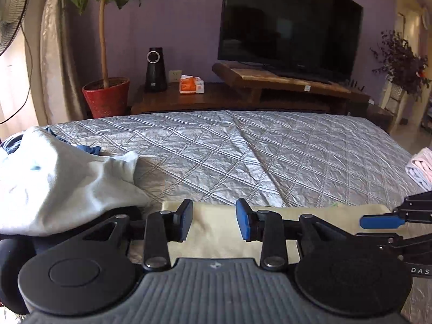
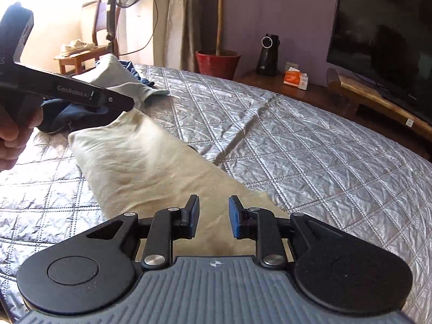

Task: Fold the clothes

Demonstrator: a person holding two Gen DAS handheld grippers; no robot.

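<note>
A cream garment (image 2: pixel 140 156) lies as a long folded strip on the silver quilted bed (image 2: pixel 324 162). My right gripper (image 2: pixel 214 210) hovers over its near end, open, with the cloth showing below the gap and nothing pinched. In the left wrist view the same cream garment (image 1: pixel 216 243) lies under my left gripper (image 1: pixel 214 216), also open and holding nothing. The right gripper's blue pad (image 1: pixel 378 221) shows at the strip's right end. A hand holds the left gripper body (image 2: pixel 81 94) over the strip's far end.
A pale grey-blue garment (image 1: pixel 54 183) and a navy one (image 1: pixel 89 149) are heaped at the bed's left. A folded pink-white cloth (image 1: pixel 421 167) sits at the right edge. Beyond the bed stand a TV (image 1: pixel 289 24), a red plant pot (image 1: pixel 106 97) and a fan (image 1: pixel 10 10).
</note>
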